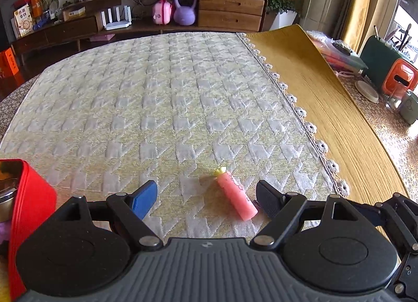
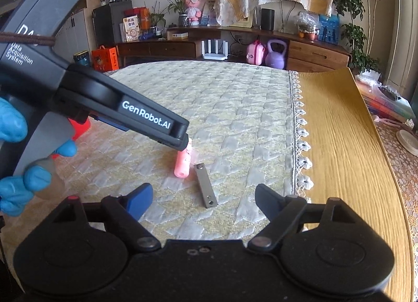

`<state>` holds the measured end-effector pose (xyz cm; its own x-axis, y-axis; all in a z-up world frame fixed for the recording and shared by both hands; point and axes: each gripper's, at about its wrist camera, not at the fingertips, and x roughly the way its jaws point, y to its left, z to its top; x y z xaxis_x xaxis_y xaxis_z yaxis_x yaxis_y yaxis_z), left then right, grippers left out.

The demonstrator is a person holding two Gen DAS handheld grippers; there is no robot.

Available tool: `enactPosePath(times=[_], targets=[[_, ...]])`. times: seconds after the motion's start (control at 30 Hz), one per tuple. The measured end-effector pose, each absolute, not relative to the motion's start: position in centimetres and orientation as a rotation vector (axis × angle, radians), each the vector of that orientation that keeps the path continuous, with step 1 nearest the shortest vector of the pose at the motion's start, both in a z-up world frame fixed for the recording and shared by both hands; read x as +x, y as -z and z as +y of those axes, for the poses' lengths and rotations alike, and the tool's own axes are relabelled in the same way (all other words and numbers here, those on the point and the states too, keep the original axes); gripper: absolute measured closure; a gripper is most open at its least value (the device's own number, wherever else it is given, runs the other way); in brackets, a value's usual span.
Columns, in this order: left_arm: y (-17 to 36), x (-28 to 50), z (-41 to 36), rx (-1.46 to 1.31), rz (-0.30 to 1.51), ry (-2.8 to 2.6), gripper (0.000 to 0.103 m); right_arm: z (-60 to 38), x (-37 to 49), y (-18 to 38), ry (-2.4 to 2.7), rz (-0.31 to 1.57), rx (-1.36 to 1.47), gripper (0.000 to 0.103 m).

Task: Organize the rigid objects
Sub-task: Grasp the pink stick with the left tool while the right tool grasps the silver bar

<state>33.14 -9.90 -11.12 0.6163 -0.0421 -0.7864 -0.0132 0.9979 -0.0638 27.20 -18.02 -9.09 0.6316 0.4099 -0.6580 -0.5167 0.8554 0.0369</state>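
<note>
The rigid objects here lie on a quilted cream cloth (image 1: 167,98) that covers most of the table, its lace-trimmed right edge meeting a mustard-yellow mat (image 1: 326,98) that runs along the table's right side. At the near left corner of the cloth stands a red container (image 1: 31,197), open at the top, only partly in view. The left gripper (image 1: 206,197), held by a hand in a blue glove (image 2: 15,161), hangs low over the near middle of the cloth with its jaws apart and nothing pressed between them. The right gripper (image 2: 203,199) sits just beside it, nearer the lace edge, its jaws also apart and empty.

A pink cylinder (image 1: 236,195) with a small yellow-green cap lies flat on the cloth, toward the near edge and well in from the lace trim. In the left wrist view it lies between the left gripper's fingers, close by the black one, cap end pointing away; whether that finger touches it cannot be told. A flat grey metal bar (image 2: 206,185) with small holes lies just to the right of the cylinder, apart from it, in line with the gap of the right gripper's jaws but ahead of the fingertips.
</note>
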Motion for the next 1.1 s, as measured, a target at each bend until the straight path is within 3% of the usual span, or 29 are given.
enactPosePath(times=[0.27, 0.4, 0.47, 0.63, 0.8, 0.87, 0.93, 0.97, 1.1], targets=[[12.6, 34.3, -10.6, -0.049, 0.927, -0.004, 0.021, -17.7, 28.3, 10.0, -0.537, 0.72, -0.183, 0.043], [13.0, 34.5, -10.9, -0.039, 0.931, -0.001, 0.024, -17.4, 28.7, 10.5, -0.544, 0.734, -0.185, 0.06], [13.2, 34.6, -11.1, -0.035, 0.936, -0.001, 0.035, -17.2, 28.7, 10.6, -0.539, 0.729, -0.19, 0.062], [13.6, 34.5, -11.3, -0.015, 0.928, 0.0, 0.037, -16.8, 29.0, 10.8, -0.534, 0.714, -0.194, 0.066], [13.6, 34.3, -11.7, 0.01, 0.908, 0.023, 0.055, -16.3, 28.8, 10.9, -0.529, 0.695, -0.212, 0.073], [13.4, 34.2, -11.9, 0.011, 0.903, 0.033, 0.073, -16.4, 28.8, 10.9, -0.533, 0.692, -0.198, 0.079], [13.3, 34.2, -12.0, 0.006, 0.907, 0.047, 0.081, -16.3, 28.8, 10.9, -0.525, 0.692, -0.19, 0.091], [13.3, 34.2, -12.1, 0.007, 0.91, 0.054, 0.087, -16.3, 28.8, 10.9, -0.52, 0.692, -0.19, 0.092], [13.2, 33.9, -12.1, 0.015, 0.912, 0.057, 0.087, -16.2, 28.7, 10.8, -0.5, 0.701, -0.178, 0.093]])
